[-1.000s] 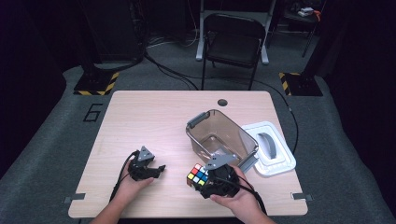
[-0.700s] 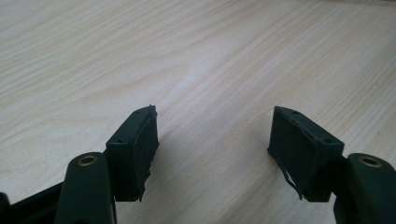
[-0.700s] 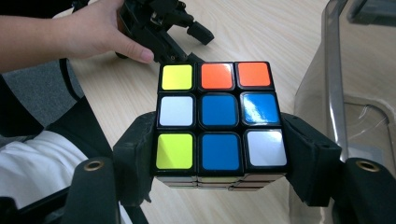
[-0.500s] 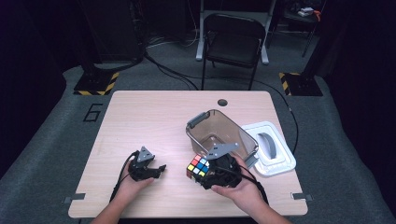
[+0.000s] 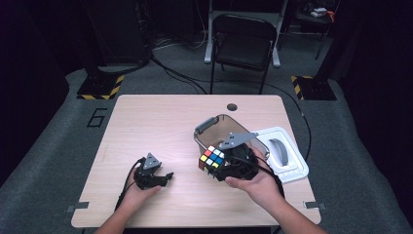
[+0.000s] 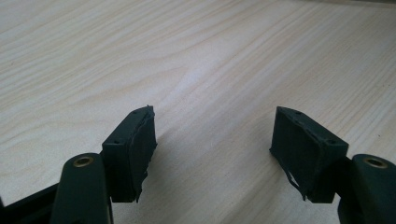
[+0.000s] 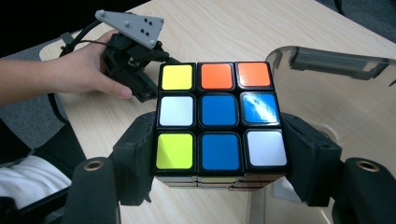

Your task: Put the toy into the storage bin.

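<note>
**Cube gripped in your right fingers beside the tub, left fingers released**

From the high view, your right gripper [image 5: 220, 168] sits in the lower middle of the frame with the puzzle cube [image 5: 211, 159] clenched between its fingers. The cube is lifted off the counter [image 5: 160, 122], just left of the clear brown tub [image 5: 214, 125], overlapping the tub's near left rim. Right of the tub lies a white lid [image 5: 287, 161], flat on the counter. Your left gripper [image 5: 165, 177] rests in the lower left of the frame, well apart from the cube, with bare wood under it. A black chair [image 5: 243, 41] stands beyond the far edge of the counter, at the top of the frame.

In the left gripper view, your two fingers [image 6: 135, 149] rise from the bottom corners, spread wide with nothing between them. They have just been opening, and the pale wood grain runs across the gap.

In the right gripper view, the cube [image 7: 217, 119] holds the centre of the frame. Your fingers [image 7: 135, 158] press its left and right sides, grasping it firmly. The face toward the camera shows yellow, orange and orange along the top, white and two blues in the middle, then yellow, blue and white below. The tub's rim [image 7: 327, 58] curves across the upper right. In the upper left your other hand [image 7: 79, 72] holds the left gripper [image 7: 154, 77] against the counter.
</note>
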Available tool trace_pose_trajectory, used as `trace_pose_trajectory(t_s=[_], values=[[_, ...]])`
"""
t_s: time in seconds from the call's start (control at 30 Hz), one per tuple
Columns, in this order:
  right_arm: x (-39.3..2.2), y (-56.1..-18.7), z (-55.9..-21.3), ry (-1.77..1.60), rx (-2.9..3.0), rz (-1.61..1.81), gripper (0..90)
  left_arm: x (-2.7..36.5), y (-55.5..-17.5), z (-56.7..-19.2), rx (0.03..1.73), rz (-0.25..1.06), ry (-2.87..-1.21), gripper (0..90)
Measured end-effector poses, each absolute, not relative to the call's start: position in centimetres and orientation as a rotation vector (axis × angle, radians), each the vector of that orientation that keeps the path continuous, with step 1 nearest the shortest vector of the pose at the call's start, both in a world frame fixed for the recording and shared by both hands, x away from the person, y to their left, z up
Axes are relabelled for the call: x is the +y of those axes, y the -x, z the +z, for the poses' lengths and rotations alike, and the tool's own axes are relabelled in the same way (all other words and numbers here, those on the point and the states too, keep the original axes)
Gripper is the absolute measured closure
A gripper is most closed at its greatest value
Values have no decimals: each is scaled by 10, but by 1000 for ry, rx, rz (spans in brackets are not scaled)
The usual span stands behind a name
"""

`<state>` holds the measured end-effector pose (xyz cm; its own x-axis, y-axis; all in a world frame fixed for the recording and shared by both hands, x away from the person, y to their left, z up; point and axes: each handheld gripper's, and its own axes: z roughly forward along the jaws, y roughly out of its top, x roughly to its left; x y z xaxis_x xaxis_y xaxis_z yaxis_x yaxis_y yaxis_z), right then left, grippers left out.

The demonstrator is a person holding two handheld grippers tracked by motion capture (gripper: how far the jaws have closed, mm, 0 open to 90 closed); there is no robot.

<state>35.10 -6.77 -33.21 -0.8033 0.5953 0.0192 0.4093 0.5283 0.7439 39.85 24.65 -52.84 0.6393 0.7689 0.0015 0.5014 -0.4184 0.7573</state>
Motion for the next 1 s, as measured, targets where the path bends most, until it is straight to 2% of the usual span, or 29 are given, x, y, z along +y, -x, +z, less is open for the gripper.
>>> trace_pose_trajectory(t_s=[0.53, 1.0], values=[[-80, -378, -319, -890, 2500, 1104, 339, 247, -398, -528, 986, 441, -2116, 296], [-93, -408, -320, -945, 2464, 1069, 339, 247, -398, -528, 984, 446, -2114, 296]])
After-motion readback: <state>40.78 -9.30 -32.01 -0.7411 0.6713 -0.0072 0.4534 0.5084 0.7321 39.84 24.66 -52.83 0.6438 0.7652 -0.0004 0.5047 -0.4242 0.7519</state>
